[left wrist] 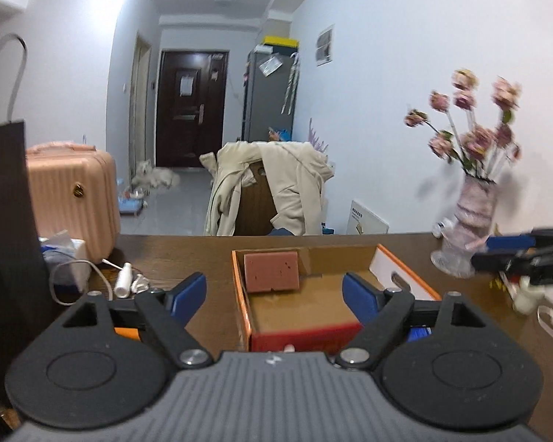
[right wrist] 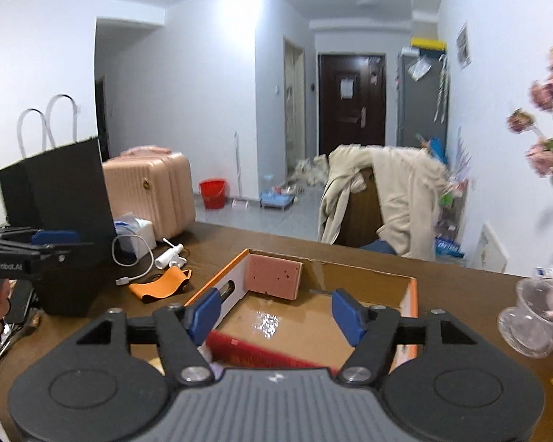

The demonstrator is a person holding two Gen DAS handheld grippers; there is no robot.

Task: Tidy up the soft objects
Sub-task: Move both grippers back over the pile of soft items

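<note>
Cardboard fills the middle of the left wrist view: an open box (left wrist: pixel 402 269) with orange rims sits on the brown table (left wrist: pixel 188 254), and a pink sponge (left wrist: pixel 271 272) leans upright against its far wall. The left gripper (left wrist: pixel 274 296) hangs over the near end of the box with its blue fingers (left wrist: pixel 188 294) wide apart and nothing between them; at the right edge the right gripper (left wrist: pixel 523 258) shows blurred beside a glass vase (left wrist: pixel 461 235). In the right wrist view the right gripper (right wrist: pixel 276 316) likewise hovers above the box (right wrist: pixel 411 294), fingers spread and empty, the sponge (right wrist: pixel 272 276) standing in the far left corner. An orange cloth (right wrist: pixel 162 285) lies crumpled on the table at middle left, just beside a white cable (right wrist: pixel 136 261), and is probably the next soft thing; pinch it at a raised fold, clear of the cable. The near box wall is hidden behind both grippers, and the left gripper (right wrist: pixel 55 243) at the left edge is seen side-on.
</note>
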